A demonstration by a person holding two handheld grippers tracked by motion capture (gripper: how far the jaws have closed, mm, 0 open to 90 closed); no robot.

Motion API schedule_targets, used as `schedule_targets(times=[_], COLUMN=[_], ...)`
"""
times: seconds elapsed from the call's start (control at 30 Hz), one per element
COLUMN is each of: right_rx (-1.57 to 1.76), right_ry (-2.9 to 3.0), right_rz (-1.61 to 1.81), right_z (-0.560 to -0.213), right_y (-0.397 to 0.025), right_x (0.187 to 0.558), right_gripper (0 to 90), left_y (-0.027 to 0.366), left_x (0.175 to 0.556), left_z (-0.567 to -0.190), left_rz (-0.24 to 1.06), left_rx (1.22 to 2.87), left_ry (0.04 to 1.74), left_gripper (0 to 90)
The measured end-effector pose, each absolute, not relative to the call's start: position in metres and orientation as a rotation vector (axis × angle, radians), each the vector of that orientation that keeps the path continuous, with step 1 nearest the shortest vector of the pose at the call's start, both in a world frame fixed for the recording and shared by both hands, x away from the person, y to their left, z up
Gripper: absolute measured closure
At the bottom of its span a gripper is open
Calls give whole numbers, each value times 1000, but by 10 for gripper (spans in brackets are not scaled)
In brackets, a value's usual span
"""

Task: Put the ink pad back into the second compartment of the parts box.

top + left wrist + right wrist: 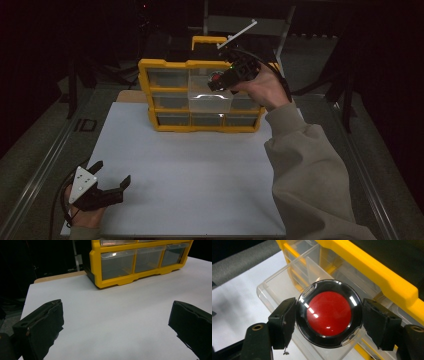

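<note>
A round black case with a red centre and a clear lid [329, 313] is held between the jaws of my right gripper [218, 83], which is shut on it; one finger [284, 320] presses its left rim. The case hangs just above a clear drawer [209, 100] pulled out from the middle row of a yellow drawer cabinet [165, 64]. The drawer [277, 285] looks empty below the case. My left gripper [112, 172] rests at the near left corner of the white board, open, with nothing between its fingers [42, 325].
The white board [200, 170] covers the table in front of the cabinet [95, 262]. Several other clear drawers are pushed in. A sleeved forearm [305, 170] crosses the board's right side. Metal rails run along both table edges, with dark surroundings beyond.
</note>
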State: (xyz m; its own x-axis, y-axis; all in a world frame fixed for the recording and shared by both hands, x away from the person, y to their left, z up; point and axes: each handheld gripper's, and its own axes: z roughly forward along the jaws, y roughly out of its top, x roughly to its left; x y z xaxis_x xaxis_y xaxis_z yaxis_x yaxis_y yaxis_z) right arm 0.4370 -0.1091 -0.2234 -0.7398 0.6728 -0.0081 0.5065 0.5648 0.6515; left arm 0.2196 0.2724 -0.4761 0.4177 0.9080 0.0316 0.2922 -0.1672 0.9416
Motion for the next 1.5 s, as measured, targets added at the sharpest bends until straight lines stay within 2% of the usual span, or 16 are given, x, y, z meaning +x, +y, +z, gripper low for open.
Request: schedule_targets(times=[0.13,0.17,0.2,0.27,1.5], right_rx=[998,984,985,987,1041], right_ry=[2524,2494,2461,2462,2363], right_rz=[960,961,961,970,881], right_z=[-225,-225,-226,-225,-224], right_y=[-109,-108,-107,-107,-146], right_x=[438,437,436,436,433], right_gripper=[292,265,100,89,107], left_y=[272,273,273,273,273], left_x=[220,220,220,219,218], left_z=[-476,-476,-476,-476,-475], left_rz=[786,786,786,787,791], left_rx=[1691,1690,1690,1691,1680], left_ry=[1057,1058,1058,1058,1060], left_gripper=[4,4,4,4,4])
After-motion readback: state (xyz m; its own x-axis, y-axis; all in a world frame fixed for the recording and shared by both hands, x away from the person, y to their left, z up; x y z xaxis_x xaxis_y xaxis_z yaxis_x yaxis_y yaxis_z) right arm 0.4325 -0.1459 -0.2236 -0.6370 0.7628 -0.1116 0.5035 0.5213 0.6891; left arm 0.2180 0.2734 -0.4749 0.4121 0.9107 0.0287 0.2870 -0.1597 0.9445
